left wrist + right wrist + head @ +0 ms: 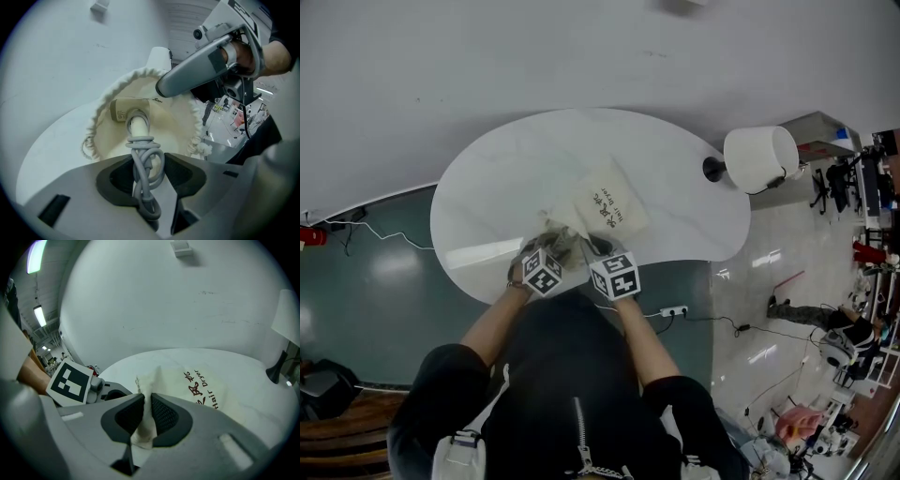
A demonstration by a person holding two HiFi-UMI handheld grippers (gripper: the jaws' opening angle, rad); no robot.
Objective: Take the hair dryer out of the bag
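Left gripper view: left claw (148,171) pinched on coiled cord bundle (146,157); hair dryer (130,112) just beyond claw tips, body lying inside open mouth of bag (176,124). Right gripper view: right claw (149,414) pressed together on bag rim fabric, rest of bag spread ahead of it on desk (253,369). Progress judged: bag opened and held, cord gripped, dryer not yet clear of bag. Remaining: dryer to be drawn fully out.

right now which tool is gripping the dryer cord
The left tool: the coiled grey cord sits between its jaws, while the right tool pinches the bag.
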